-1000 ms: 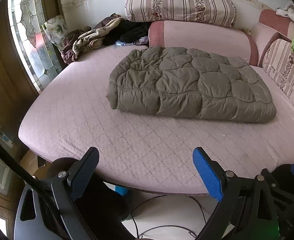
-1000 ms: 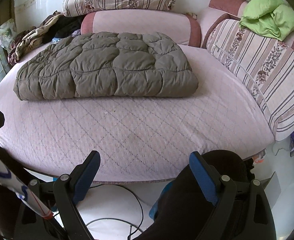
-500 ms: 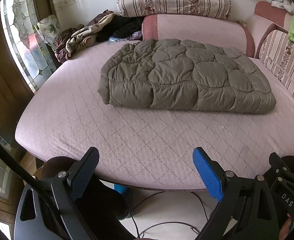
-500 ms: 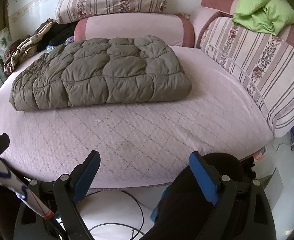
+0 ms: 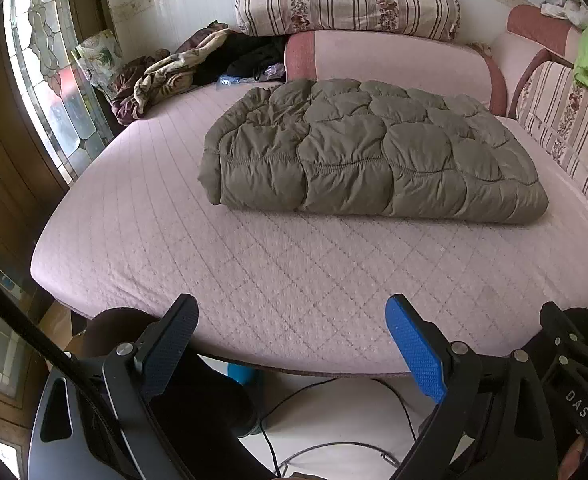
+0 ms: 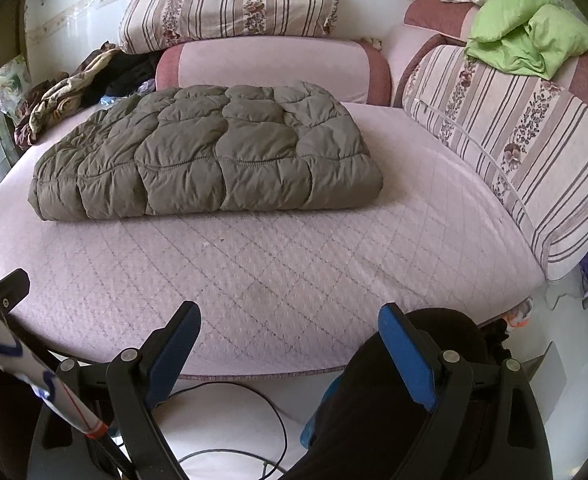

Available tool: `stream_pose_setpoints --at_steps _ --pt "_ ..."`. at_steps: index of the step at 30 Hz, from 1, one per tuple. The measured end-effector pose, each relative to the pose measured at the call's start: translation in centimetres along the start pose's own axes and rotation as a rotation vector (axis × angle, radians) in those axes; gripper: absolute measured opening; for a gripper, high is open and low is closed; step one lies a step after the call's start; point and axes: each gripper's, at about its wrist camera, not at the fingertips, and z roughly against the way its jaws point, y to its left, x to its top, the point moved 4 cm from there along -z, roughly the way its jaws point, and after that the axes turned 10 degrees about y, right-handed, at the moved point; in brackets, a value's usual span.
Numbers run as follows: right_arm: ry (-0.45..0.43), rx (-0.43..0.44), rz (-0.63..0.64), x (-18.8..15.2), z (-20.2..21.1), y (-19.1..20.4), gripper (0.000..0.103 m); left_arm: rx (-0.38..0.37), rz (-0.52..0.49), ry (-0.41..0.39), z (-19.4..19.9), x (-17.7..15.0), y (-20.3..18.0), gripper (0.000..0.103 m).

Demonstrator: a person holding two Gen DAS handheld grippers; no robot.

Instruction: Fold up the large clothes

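Observation:
An olive-grey quilted puffer coat [image 5: 369, 152] [image 6: 210, 152] lies folded into a thick rectangle on the pink quilted bed [image 5: 278, 272] [image 6: 278, 264], towards its far half. My left gripper [image 5: 292, 340] hangs open over the bed's near edge, well short of the coat, nothing between its fingers. My right gripper [image 6: 290, 344] is also open and empty at the near edge, about the same distance from the coat. The right gripper's body shows at the lower right of the left wrist view.
Striped pillows [image 6: 230, 4] and pink bolsters [image 5: 389, 64] line the bed's far and right sides. A heap of dark and tan clothes [image 5: 174, 72] sits at the far left by a stained-glass window [image 5: 50, 80]. Green bedding [image 6: 529, 36] tops the right bolster. Cables [image 6: 230, 452] cross the floor below.
Both grippers have tilted slightly, so the coat sits a little lower and nearer in both views. The jaws stayed open and the coat has not moved on the bed.

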Motion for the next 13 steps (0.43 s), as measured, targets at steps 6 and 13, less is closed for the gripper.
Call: stream_pose_setpoints --at_steps 6,13 --pt "-0.037 0.015 0.024 1.2 1.0 0.2 0.093 -0.014 0.008 0.01 -0.2 0.8 0.6 0.094" --pt "-0.065 0.034 0.026 3.5 1.1 0.7 0.093 -0.027 0.025 0.044 -1.0 1.9 2.0 0.094"
